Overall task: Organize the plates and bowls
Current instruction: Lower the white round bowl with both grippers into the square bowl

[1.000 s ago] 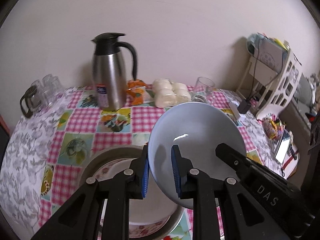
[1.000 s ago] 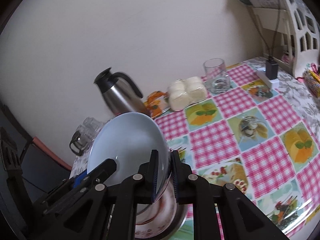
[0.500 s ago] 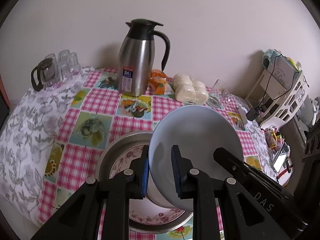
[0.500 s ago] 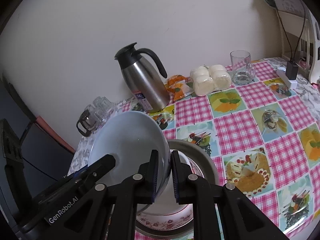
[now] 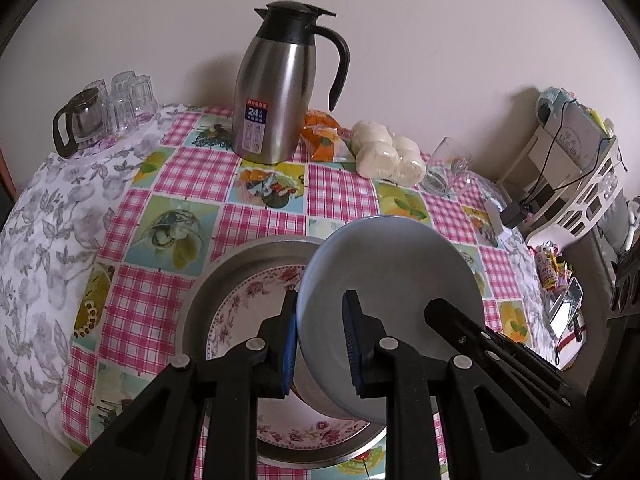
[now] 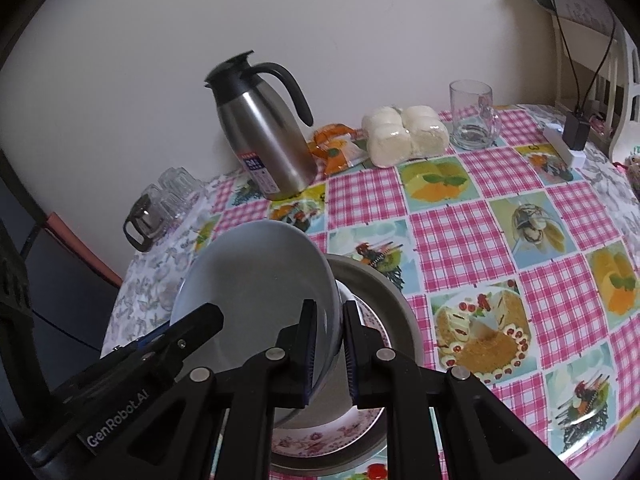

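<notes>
gripping smooth round pale-blue bowl (image 5: pixel 394 268) rim w/ both ribbed-pad tongs.

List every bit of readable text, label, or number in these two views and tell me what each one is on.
"GenRobot.AI": printed in white on the left gripper's black body, right wrist view.
"24": large number on the blue label of the steel thermos jug; the characters around it are too small to read.
Paper in the white rack: handwriting, too blurred to read.
</notes>
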Demonstrator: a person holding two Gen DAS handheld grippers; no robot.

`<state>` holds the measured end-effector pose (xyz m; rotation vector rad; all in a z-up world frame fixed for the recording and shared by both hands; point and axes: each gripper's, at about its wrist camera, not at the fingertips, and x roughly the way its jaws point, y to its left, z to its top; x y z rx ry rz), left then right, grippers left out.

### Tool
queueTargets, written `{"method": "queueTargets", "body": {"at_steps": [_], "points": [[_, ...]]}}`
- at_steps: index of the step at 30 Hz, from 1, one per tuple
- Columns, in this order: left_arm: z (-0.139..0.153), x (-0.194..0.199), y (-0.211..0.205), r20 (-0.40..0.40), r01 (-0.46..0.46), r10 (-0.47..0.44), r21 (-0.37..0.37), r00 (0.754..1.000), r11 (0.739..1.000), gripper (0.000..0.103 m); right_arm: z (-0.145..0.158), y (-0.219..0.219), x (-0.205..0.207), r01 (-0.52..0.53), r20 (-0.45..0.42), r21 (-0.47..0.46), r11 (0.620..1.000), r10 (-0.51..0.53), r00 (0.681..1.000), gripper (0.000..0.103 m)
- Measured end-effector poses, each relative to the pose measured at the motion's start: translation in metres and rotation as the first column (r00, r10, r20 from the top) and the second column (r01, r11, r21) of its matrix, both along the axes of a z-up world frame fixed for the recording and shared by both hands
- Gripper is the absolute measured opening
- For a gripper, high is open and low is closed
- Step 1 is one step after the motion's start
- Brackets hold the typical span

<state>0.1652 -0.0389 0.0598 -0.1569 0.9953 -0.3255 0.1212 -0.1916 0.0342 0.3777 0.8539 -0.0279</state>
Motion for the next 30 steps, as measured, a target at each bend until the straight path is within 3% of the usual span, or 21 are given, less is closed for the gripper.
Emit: {"method": "queueTargets", "body": {"at_steps": [8,15,22,26,30], "points": [[-0.014,0.004,-0.003,-0.031,-0.013,0.014,0.029,0.999,0.999,0.022,-0.015,-0.003,0.008,0.000,-0.051,0.011,1.000,0.001,0.999,0.016],[-0.015,0.005,-0.002,-0.025,-0.020,0.021,0.030,0.999,0.999,0.022,-0.017,0.000,0.009,0.007,-0.058,-0.038,0.999,-0.009,0.998,0.016],[-0.013,0.005,-0.001,-0.017,-0.038,0.038,0.044,0.999,0.998,0.022,-0.017,-0.003,0.010,0.007,-0.060,-0.020,1.000,-0.008,0.998,0.016],[-0.015,0.008,0.007,-0.029,-0.065,0.066,0.038,0.997,0.997,0.023,-0.019,-0.005,0.011,0.017,-0.067,-0.013,1.000,-0.018,0.998,0.047],[-0.018,0.010,0.011,-0.039,-0.077,0.078,0.027,0.996,0.997,0.027,-0.016,-0.009,0.009,0.026,-0.046,-0.002,1.000,-0.026,0.999,0.052]]}}
